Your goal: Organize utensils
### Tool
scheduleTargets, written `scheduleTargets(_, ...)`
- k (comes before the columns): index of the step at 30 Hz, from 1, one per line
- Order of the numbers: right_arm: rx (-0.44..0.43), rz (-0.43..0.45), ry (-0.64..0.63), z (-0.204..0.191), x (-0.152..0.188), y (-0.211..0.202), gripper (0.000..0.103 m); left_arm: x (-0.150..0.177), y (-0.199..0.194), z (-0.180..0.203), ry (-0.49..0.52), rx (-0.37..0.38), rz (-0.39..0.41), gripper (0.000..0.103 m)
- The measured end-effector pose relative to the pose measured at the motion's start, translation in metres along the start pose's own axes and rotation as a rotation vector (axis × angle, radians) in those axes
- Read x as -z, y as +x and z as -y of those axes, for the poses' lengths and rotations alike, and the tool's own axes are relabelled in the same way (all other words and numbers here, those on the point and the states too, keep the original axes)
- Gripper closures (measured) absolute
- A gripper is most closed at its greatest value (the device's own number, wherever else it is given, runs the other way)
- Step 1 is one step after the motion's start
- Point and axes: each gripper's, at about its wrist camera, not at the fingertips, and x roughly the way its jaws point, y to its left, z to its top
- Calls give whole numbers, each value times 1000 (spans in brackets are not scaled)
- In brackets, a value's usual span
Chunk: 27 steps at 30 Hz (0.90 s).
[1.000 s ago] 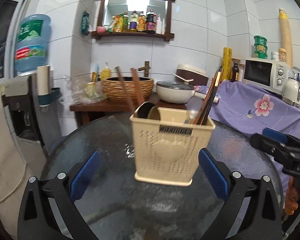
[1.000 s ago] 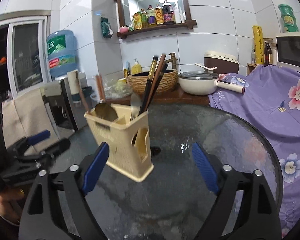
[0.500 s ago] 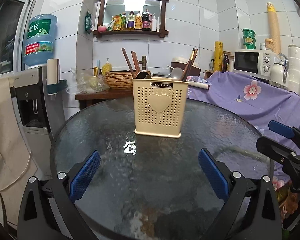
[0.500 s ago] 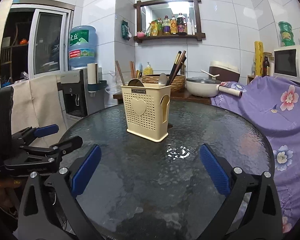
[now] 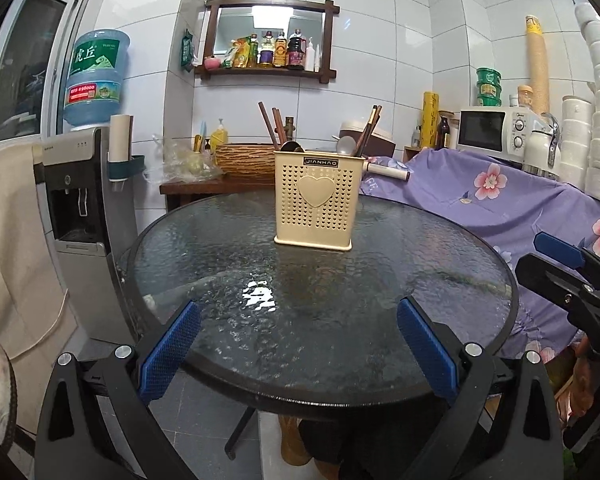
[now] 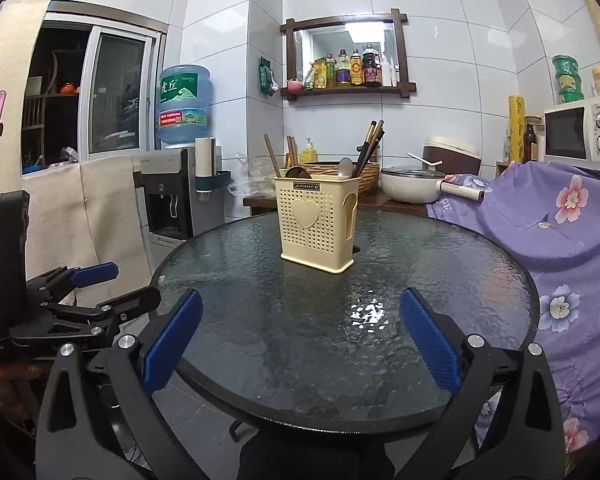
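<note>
Left wrist view: the left gripper (image 5: 298, 344) hangs over the near edge of the round glass table (image 5: 440, 296), its jaws spread wide with nothing between them. A cream perforated utensil holder (image 5: 315, 200) with a heart on its front stands upright toward the far side of the table, well apart from the gripper. In its left part stand brown chopsticks (image 5: 269, 124) beside a dark ladle (image 5: 292, 146); in its right part a metal spoon (image 5: 346, 146) stands beside dark chopsticks (image 5: 370, 128) that lean to the right. At the right edge the right gripper (image 5: 556, 260) shows from the side, off the table rim.

Right wrist view: the right gripper (image 6: 300, 336) is also held over the near table edge (image 6: 460, 392), jaws wide apart and holding nothing. The utensil holder (image 6: 314, 224) stands upright near the table's middle, turned so that a slotted side wall shows. The same grouping is seen: brown chopsticks (image 6: 271, 154) and ladle (image 6: 296, 172) on the left, spoon (image 6: 345, 168) and dark chopsticks (image 6: 370, 144) on the right. The left gripper (image 6: 100, 284) appears at the lower left, beside the table, its jaws apart with nothing in them.
</note>
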Motion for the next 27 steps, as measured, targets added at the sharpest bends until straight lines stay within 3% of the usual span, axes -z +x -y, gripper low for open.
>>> scheduleTargets(12,-3,12,-16,-5,0,-9,6,0,-13,-5,-18,-13,23,6)
scheduleTargets(27,-4,6,-14,-7,0,-8,6,2,-10,-12,-50,22,-15,6)
